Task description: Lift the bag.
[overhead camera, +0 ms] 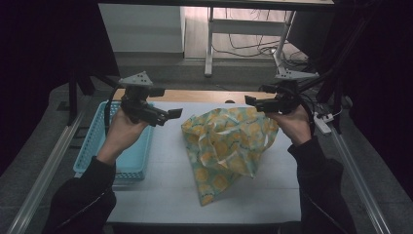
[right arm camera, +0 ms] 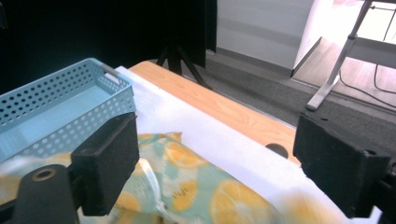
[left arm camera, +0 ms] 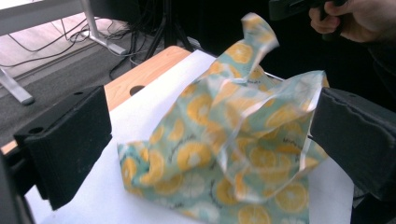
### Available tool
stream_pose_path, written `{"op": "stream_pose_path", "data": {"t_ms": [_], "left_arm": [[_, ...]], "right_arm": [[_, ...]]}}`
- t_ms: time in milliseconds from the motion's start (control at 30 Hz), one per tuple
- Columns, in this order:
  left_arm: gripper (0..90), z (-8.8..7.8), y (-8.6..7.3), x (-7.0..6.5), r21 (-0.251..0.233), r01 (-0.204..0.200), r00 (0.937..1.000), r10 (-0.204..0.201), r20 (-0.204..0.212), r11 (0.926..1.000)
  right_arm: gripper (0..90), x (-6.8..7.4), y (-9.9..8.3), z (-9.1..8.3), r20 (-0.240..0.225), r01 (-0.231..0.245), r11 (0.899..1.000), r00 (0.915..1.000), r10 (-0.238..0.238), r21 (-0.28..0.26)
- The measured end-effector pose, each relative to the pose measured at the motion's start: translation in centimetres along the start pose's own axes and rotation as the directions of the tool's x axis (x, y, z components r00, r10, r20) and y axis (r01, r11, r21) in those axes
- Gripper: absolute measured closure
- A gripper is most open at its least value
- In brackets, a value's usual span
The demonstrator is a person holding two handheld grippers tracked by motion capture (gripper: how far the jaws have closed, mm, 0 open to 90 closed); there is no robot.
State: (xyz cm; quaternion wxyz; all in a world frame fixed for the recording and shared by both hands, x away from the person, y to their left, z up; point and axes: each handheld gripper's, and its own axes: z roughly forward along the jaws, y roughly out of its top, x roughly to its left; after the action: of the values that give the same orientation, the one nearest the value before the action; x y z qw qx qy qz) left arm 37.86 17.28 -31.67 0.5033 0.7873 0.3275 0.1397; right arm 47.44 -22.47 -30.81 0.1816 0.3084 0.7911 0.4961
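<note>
Crumpled, glossy orange-print bag (overhead camera: 227, 146) on white table (overhead camera: 165, 185)

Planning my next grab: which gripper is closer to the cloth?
The right gripper: it hangs directly over the cloth edge, while the left gripper sits beside it.

A wooden table (overhead camera: 204, 95) is covered by a white sheet (overhead camera: 165, 190), on which a crumpled orange-print cloth (overhead camera: 226, 146) and a blue perforated basket (overhead camera: 127, 161) are rested.
</note>
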Motion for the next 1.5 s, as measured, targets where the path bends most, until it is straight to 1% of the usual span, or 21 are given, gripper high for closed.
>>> {"op": "stream_pose_path", "data": {"t_ms": [100,200,367,467,500,600,700,867,967,1033,1233,1300,1333,1367,1433,1467,1500], "left_arm": [[0.0,-0.5,-1.3,-0.2,0.026,0.0,0.9995,0.001,-0.033,0.9997],[0.0,-0.9,-2.5,-0.4,0.042,0.003,0.9988,-0.001,-0.049,0.9991],[0.0,-1.7,-5.0,-0.8,0.063,0.015,0.9992,-0.012,-0.037,0.9979],[0.0,-2.2,-6.5,-1.2,0.068,0.005,0.9984,-0.001,-0.057,0.9977],[0.0,-2.4,-7.1,-1.4,0.074,0.007,0.9979,-0.002,-0.064,0.9972],[0.0,-2.9,-8.5,-1.6,0.072,0.025,0.9974,-0.02,-0.069,0.9971],[0.0,-3.7,-10.1,-1.9,0.052,0.053,0.9962,-0.049,-0.072,0.9972],[0.0,-5.2,-12.7,-2.5,0.042,0.088,0.9908,-0.084,-0.107,0.9952],[0.0,-6.0,-14.1,-3.0,0.034,0.096,0.9874,-0.091,-0.13,0.9948],[0.0,-6.5,-14.8,-3.2,0.035,0.103,0.985,-0.097,-0.143,0.9941],[0.0,-7.9,-17.8,-4.1,0.025,0.138,0.9711,-0.131,-0.2,0.9901],[0.0,-8.3,-18.9,-4.3,0.023,0.149,0.9645,-0.14,-0.224,0.9886],[0.0,-8.4,-19.3,-4.4,0.022,0.151,0.9622,-0.142,-0.232,0.9882],[0.0,-8.6,-19.8,-4.6,0.015,0.155,0.9591,-0.147,-0.242,0.9878],[0.0,-9.0,-20.9,-4.8,0.017,0.168,0.9515,-0.158,-0.264,0.9856],[0.0,-9.1,-21.5,-4.9,0.019,0.173,0.9455,-0.161,-0.283,0.9848],[0.0,-9.3,-22.0,-5.0,0.02,0.176,0.9427,-0.163,-0.291,0.9842]], "right_arm": [[11.3,0.3,-0.8,-0.3,-0.01,-0.002,1.0,0.9999,0.002,0.003],[9.4,0.5,-1.6,-0.6,-0.018,-0.004,1.0,0.9998,0.004,0.009],[5.8,1.0,-3.2,-1.3,-0.017,-0.001,1.0,0.9999,0.002,0.023],[2.8,1.4,-4.3,-1.8,-0.017,-0.007,1.0,0.9998,0.007,0.029],[2.0,1.5,-4.6,-2.0,-0.014,-0.008,1.0,0.9999,0.008,0.03],[0.0,1.7,-5.9,-2.7,0.0,-0.014,0.999,0.9999,0.014,0.034],[0.0,2.0,-7.0,-3.5,0.013,-0.019,0.999,0.9998,0.018,0.032],[0.0,2.5,-9.5,-4.9,0.03,-0.023,0.999,0.9993,0.022,0.039],[0.0,2.7,-11.0,-5.7,0.035,-0.052,0.998,0.9981,0.051,0.027],[0.0,2.9,-12.0,-6.2,0.048,-0.063,0.998,0.9969,0.062,0.022],[0.0,3.5,-14.9,-7.9,0.081,-0.104,0.995,0.9913,0.103,0.007],[0.0,3.6,-15.8,-8.4,0.09,-0.112,0.994,0.9897,0.111,0.01],[0.0,3.8,-16.3,-8.7,0.097,-0.114,0.993,0.989,0.112,0.012],[0.0,3.9,-16.7,-8.8,0.1,-0.115,0.993,0.9886,0.113,0.017],[0.0,4.2,-17.9,-9.1,0.115,-0.114,0.993,0.9873,0.11,0.033],[0.0,4.4,-18.3,-9.2,0.119,-0.119,0.992,0.9864,0.113,0.038],[0.0,4.5,-19.0,-9.3,0.124,-0.124,0.991,0.9853,0.117,0.046]]}}
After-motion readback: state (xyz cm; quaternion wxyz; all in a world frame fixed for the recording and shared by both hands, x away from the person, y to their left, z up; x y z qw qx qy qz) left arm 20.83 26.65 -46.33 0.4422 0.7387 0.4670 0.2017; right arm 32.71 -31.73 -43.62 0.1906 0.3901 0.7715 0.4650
